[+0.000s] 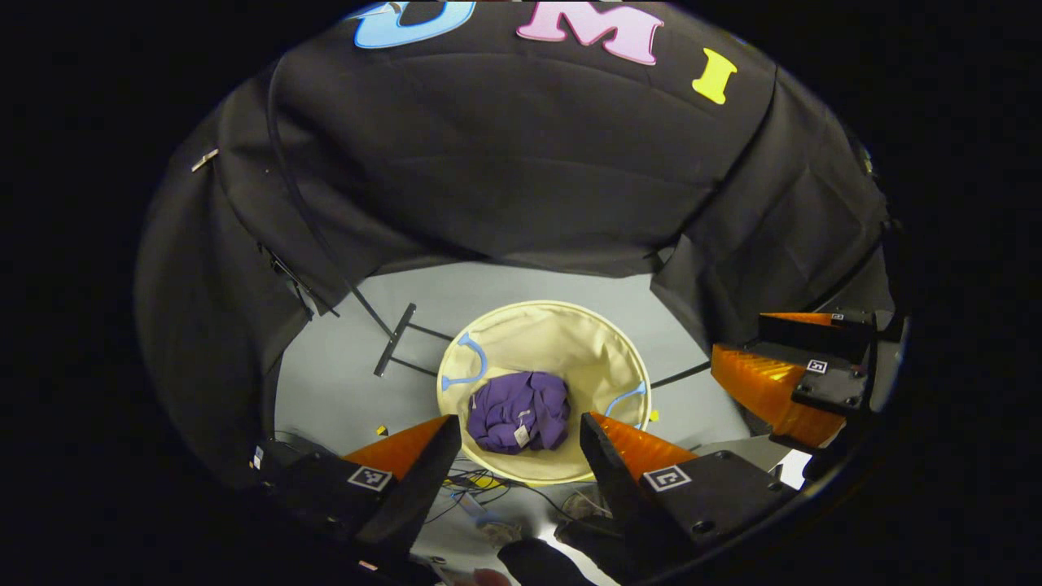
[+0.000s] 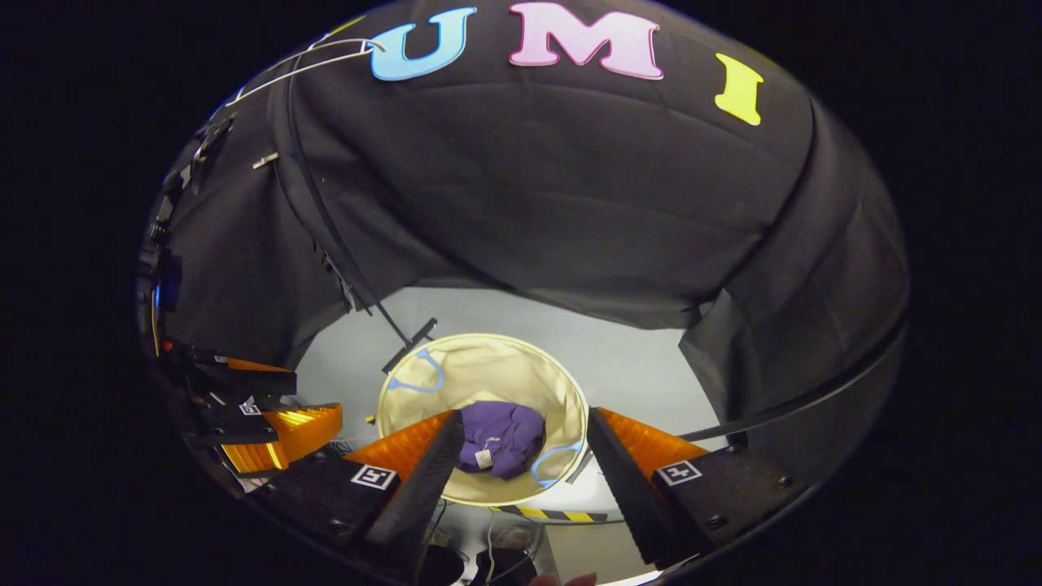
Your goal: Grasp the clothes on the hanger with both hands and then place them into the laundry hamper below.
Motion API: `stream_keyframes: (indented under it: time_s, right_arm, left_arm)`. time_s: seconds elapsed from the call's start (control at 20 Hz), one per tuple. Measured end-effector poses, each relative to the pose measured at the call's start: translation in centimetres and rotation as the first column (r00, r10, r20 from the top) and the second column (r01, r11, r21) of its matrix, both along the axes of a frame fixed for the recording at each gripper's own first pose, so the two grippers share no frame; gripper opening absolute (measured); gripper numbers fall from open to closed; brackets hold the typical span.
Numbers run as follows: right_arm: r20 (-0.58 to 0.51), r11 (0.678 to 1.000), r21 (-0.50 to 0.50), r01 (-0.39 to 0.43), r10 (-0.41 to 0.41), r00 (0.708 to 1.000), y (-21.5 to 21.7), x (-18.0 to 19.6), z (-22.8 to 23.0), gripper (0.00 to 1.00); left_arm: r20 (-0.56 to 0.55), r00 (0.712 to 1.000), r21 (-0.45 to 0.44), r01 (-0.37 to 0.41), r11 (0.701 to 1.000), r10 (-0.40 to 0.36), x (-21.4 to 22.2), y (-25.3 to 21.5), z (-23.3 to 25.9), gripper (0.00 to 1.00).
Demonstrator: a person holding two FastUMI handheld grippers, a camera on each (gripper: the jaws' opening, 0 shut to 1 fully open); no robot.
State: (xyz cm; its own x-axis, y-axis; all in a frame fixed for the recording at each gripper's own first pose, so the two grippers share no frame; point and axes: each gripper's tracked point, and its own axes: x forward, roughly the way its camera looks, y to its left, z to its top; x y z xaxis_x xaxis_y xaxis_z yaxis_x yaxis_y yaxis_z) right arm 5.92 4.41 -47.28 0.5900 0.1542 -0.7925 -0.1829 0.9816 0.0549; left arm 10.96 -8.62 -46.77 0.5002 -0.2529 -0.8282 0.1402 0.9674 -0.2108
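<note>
Grippers first: the left gripper (image 1: 521, 427) has its two fingers spread wide apart with nothing between them, pointed down over the round cream fabric laundry hamper (image 1: 570, 325). Same story for the right gripper (image 2: 525, 423), fingers apart and empty, also aimed down at that hamper (image 2: 488, 358). In the left gripper view the right gripper (image 1: 781, 366) shows off past the hamper's right side, and in the right gripper view the left gripper (image 2: 269, 423) sits off to the hamper's left.

Inside the hamper, the crumpled purple garment (image 1: 519, 411) lies on the bottom in a bunched heap, with a small white tag showing on it. In the right gripper view the same purple heap (image 2: 505, 438) sits toward the near side of the hamper floor, clear of both sets of fingers. Two light blue loop handles (image 1: 468, 358) hang on the hamper's rim, one on each side.

Beyond the hamper, the pale grey floor (image 1: 350, 382) runs out to the black cloth wall, and a thin black metal stand foot (image 1: 395, 338) lies on the floor just beside the hamper's far left edge. Some dark cables (image 1: 480, 488) trail on the floor at the hamper's near edge.
</note>
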Motion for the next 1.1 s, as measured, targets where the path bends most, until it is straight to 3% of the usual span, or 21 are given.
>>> stream_keyframes:
  time_s: [0.15,0.2,0.25,0.45,0.9,1.1]
  right_arm:
    - [0.051,1.000,0.010,0.021,-0.022,0.998,0.2,-0.4,3.2,0.99]
    - [0.068,1.000,0.015,0.027,-0.028,0.997,0.4,-0.5,4.3,0.95]
    - [0.082,0.999,0.021,0.032,-0.034,0.996,0.6,-0.7,5.4,0.99]
    - [0.138,0.997,0.045,0.058,-0.064,0.988,1.2,-1.8,9.8,0.99]
    - [0.359,0.989,0.111,0.097,-0.131,0.924,1.8,-2.4,21.8,0.99]
    - [0.449,0.987,0.135,0.088,-0.140,0.883,1.3,-3.4,27.0,0.99]
  left_arm:
    - [0.077,0.996,-0.025,-0.035,0.999,0.037,-0.2,1.6,3.7,0.95]
    - [0.107,0.993,-0.031,-0.047,0.998,0.050,-0.2,2.1,5.0,0.96]
    - [0.135,0.989,-0.033,-0.058,0.998,0.062,-0.3,2.7,6.3,0.96]
    - [0.262,0.962,-0.024,-0.079,0.997,0.083,-1.0,4.4,11.3,0.95]
    - [0.498,0.860,-0.069,-0.087,0.994,0.110,-3.2,5.7,24.4,0.95]
    - [0.596,0.797,-0.053,-0.086,0.995,0.100,-4.3,6.4,29.9,0.95]
